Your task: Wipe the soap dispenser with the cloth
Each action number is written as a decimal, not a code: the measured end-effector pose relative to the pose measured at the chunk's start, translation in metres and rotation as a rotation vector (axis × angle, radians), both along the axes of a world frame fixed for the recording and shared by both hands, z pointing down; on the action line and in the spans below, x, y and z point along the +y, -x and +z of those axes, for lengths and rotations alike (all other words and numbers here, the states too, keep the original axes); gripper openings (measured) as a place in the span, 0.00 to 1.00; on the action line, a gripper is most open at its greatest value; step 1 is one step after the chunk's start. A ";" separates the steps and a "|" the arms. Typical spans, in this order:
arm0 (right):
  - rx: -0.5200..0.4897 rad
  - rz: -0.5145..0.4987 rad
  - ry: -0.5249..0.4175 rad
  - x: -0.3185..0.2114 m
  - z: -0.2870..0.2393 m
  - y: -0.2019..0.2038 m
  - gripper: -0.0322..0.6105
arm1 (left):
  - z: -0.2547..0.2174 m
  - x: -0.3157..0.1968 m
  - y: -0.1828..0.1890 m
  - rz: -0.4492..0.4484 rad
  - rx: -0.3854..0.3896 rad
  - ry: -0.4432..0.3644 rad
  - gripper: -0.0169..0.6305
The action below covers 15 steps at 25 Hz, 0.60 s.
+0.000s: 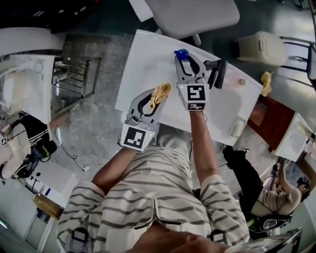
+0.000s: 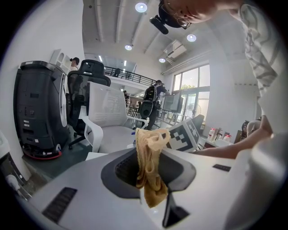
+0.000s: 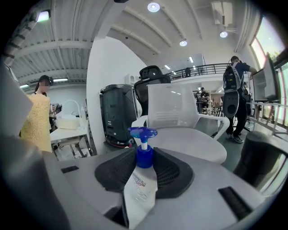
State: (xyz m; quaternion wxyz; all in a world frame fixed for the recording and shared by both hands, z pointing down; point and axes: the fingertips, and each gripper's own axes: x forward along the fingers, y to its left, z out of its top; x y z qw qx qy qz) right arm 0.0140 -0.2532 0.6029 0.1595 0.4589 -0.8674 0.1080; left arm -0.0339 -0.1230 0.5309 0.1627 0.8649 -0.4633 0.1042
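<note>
L gripper [image 1: 159,97] clenched on cloth [image 1: 161,92]; R gripper [image 1: 186,63] grasps soap dispenser [image 3: 140,179] over table [image 1: 143,59]. Black object [image 1: 217,73] just right; chair [image 1: 192,15] at far side.

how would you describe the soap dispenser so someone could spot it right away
Find the white table in front of the person, then the right gripper held over it. The soap dispenser is the pale bottle pinched between that gripper's jaws. Its blue pump top sets it apart from the yellow cloth held in the left gripper.
</note>
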 end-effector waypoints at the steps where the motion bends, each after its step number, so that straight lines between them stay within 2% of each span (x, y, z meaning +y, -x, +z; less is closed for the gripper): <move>1: -0.012 0.006 0.006 0.001 0.000 -0.001 0.24 | 0.000 0.000 0.001 -0.001 -0.003 0.000 0.17; 6: -0.074 0.021 0.050 0.007 -0.004 -0.004 0.24 | -0.002 -0.002 0.006 -0.002 -0.004 -0.020 0.17; 9: -0.074 0.014 0.067 0.016 -0.014 -0.006 0.24 | -0.007 0.000 0.007 -0.004 0.000 -0.030 0.17; 15: -0.104 -0.024 0.023 0.027 -0.053 0.000 0.24 | -0.019 0.001 0.013 -0.017 0.009 -0.047 0.17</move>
